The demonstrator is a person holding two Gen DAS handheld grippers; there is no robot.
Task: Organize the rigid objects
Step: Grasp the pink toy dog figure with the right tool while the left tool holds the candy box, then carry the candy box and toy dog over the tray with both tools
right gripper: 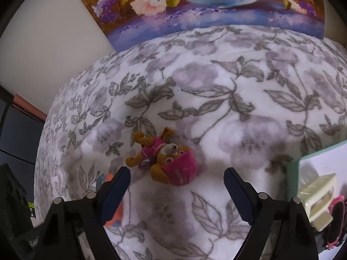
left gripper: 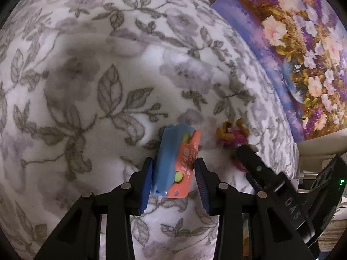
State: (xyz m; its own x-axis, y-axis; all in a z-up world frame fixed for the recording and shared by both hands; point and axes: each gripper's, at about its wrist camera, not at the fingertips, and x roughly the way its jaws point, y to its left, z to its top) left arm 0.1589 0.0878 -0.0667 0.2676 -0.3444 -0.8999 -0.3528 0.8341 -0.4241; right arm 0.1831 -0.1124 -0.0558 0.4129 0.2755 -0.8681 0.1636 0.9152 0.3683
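Black linkage arms of the left hand-held gripper (left gripper: 175,181) fill the foot of the left wrist view, its blue pads closed on a small blue-and-orange toy (left gripper: 173,162) with lime-green studs. That toy's long axis runs away from the camera along the fingers, its blue end pointing out over the floral blanket (left gripper: 86,86) and leaning a little to the right. Whether it is lifted clear of the blanket I cannot tell.

Just to its right lies a brown pup figurine (right gripper: 164,158) in a pink outfit and pink cap, on its back on the blanket. The right hand-held gripper (right gripper: 176,191) stands wide open above it, nothing between the pads, with the figurine's head just ahead of the fingertips. Seen from the right wrist, its long axis runs diagonally, head toward the lower right and legs toward the upper left. A pale green tray (right gripper: 303,158) with other small items sits at the right edge; a flower painting (right gripper: 206,4) leans at the back.

Risks, as I judge them: the figurine's rounded cap may squirt out if the pads close across it off-centre, and the soft blanket may bunch into the grip. Both grippers work close together, so fingers could collide. The narrow grip on the blue-and-orange toy might let it pivot.
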